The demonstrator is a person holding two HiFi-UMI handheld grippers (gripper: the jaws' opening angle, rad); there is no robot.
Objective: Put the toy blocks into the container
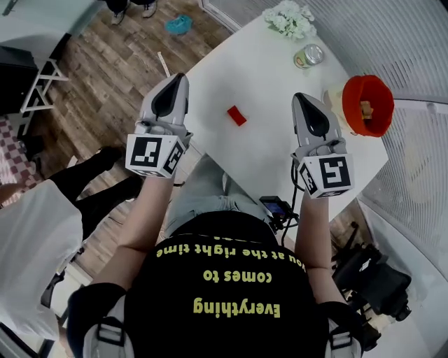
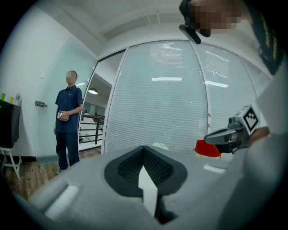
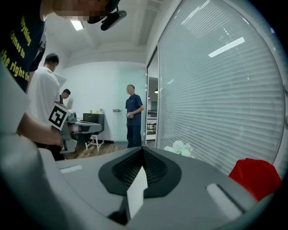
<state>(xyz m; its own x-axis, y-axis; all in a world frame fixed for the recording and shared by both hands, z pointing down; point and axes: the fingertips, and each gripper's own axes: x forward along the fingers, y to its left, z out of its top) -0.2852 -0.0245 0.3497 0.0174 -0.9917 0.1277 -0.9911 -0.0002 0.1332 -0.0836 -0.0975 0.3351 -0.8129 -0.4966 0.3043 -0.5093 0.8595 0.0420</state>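
One red toy block point(image 1: 236, 115) lies on the white table point(image 1: 259, 164), between my two grippers and a little beyond them. The red container point(image 1: 367, 105) stands at the table's right edge with a pale piece inside; it also shows in the left gripper view point(image 2: 208, 148) and the right gripper view point(image 3: 255, 176). My left gripper point(image 1: 179, 77) hovers at the table's left edge, jaws shut and empty point(image 2: 144, 150). My right gripper point(image 1: 301, 98) hangs left of the container, jaws shut with nothing in them point(image 3: 143, 152).
White flowers point(image 1: 289, 19) and a round tin point(image 1: 309, 56) sit at the table's far end. A person in blue point(image 2: 67, 119) stands by the glass wall. Wood floor runs along the table's left side, and blinds close off the right.
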